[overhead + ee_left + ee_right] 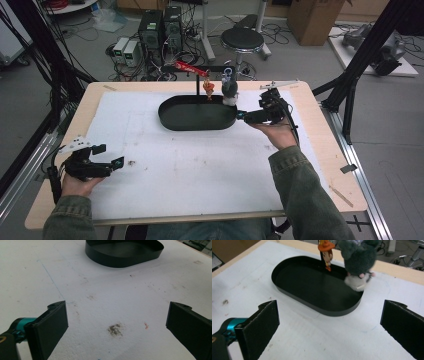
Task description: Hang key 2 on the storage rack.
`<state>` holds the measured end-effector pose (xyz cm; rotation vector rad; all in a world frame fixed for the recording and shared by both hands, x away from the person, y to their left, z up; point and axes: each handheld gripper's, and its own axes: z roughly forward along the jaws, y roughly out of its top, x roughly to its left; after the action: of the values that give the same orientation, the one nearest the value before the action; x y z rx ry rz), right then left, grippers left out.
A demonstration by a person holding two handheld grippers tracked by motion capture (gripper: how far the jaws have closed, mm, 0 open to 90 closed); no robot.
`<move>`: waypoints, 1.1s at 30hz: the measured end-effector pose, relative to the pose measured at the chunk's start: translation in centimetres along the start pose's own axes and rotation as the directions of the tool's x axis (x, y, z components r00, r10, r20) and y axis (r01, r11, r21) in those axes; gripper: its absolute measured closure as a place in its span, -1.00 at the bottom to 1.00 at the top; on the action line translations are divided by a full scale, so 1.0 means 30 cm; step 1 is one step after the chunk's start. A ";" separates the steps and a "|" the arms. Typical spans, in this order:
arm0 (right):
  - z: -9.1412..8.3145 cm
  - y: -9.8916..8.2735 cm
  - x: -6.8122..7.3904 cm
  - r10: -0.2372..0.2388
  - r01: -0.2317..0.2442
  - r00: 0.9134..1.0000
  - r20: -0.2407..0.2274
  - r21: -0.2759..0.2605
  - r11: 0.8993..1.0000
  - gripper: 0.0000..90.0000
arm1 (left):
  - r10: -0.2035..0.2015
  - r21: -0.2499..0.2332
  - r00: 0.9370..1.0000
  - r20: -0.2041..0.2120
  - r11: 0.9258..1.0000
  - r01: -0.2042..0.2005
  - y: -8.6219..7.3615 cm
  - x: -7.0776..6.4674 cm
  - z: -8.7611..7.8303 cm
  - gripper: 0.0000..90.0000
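Right gripper (pixel 329 327), fingers spread and empty, faces the grey plush toy (pixel 358 262) perched on the black tray (pixel 317 307) rim, upper right of frame; a careless approach may topple it. Left gripper (pixel 102 162), likewise spread, idles lower left.

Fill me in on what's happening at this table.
A person sits at the table with a two-jaw gripper in each hand. The right gripper is at the right end of a black oval tray, jaws open and holding nothing. A grey plush toy and a small orange-hatted figure hang at the tray's far edge. The left gripper rests near the table's left edge, jaws open and empty.
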<state>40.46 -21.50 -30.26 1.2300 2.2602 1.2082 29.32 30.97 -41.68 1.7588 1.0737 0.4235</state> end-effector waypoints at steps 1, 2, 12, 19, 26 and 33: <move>0.001 -0.007 0.000 -0.001 0.001 1.000 -0.002 0.004 1.000 -0.97 | -0.002 -0.002 1.000 -0.001 1.000 0.002 0.000 0.000 0.000 -0.91; 0.001 -0.014 0.000 -0.002 0.002 1.000 -0.005 0.005 1.000 -0.97 | -0.002 0.000 1.000 0.002 1.000 0.002 0.000 0.000 0.000 -0.91; 0.010 -0.085 -0.013 0.021 -0.020 1.000 -0.023 0.030 0.999 -0.97 | 0.002 -0.001 1.000 0.004 1.000 -0.002 0.000 0.000 -0.002 -0.91; 0.012 -0.148 -0.031 0.018 -0.018 1.000 -0.022 0.029 0.999 -0.97 | 0.003 -0.002 1.000 0.003 1.000 -0.003 0.000 -0.001 0.000 -0.91; -0.010 -0.215 -0.042 0.017 -0.017 1.000 -0.011 0.004 1.000 -0.97 | 0.004 0.002 1.000 0.005 1.000 -0.004 0.000 -0.003 0.000 -0.91; -0.028 -0.274 -0.068 0.028 -0.028 1.000 -0.004 -0.007 1.000 -0.97 | 0.006 0.006 1.000 0.006 1.000 -0.006 -0.001 -0.006 0.001 -0.91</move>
<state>36.65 -25.89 -36.50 1.2624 2.2459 1.2287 29.22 30.82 -41.69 1.7672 1.0674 0.4192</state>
